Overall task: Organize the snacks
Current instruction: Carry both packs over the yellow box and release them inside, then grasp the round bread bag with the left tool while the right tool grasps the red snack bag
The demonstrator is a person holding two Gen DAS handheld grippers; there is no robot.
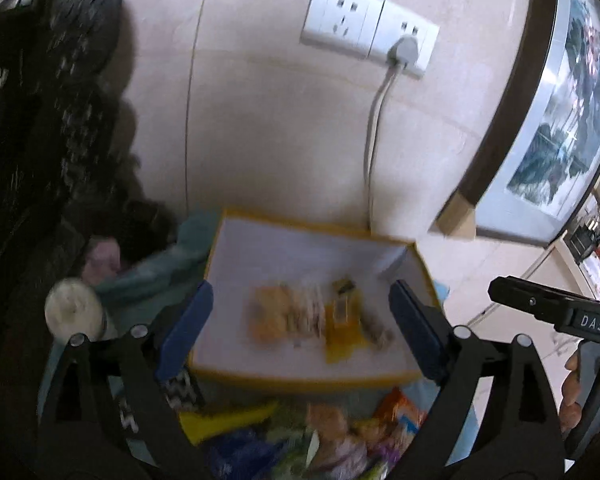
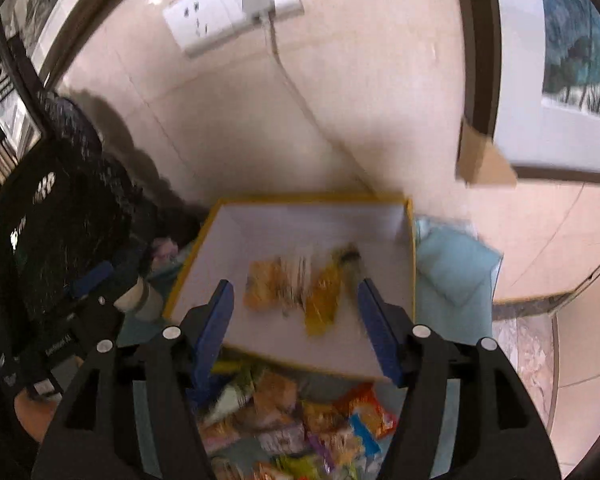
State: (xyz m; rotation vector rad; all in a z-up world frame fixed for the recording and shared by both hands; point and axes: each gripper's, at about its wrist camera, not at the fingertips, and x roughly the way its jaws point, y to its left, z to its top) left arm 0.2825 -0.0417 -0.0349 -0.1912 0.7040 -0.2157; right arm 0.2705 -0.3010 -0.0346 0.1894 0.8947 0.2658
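Against the tiled wall (image 1: 260, 140), a yellow-rimmed box (image 1: 300, 378) holds four snack packets (image 1: 316, 316); both grippers gape, empty.

One yellow-rimmed white cardboard box (image 1: 418, 268), at the centre of both views. Four snack packets lie in a row on its floor: an orange packet (image 1: 270, 314), a pale striped packet (image 1: 308, 310), a yellow packet (image 1: 342, 326) and a brownish packet (image 1: 378, 332), blurred. One loose pile of mixed colourful snack packets (image 2: 300, 420) at the lower centre; their number cannot be told. Two white wall sockets (image 1: 340, 20), side by side, upper centre. One grey plug (image 1: 405, 49), in the right-hand socket. One white-capped bottle (image 1: 74, 310), lower left.
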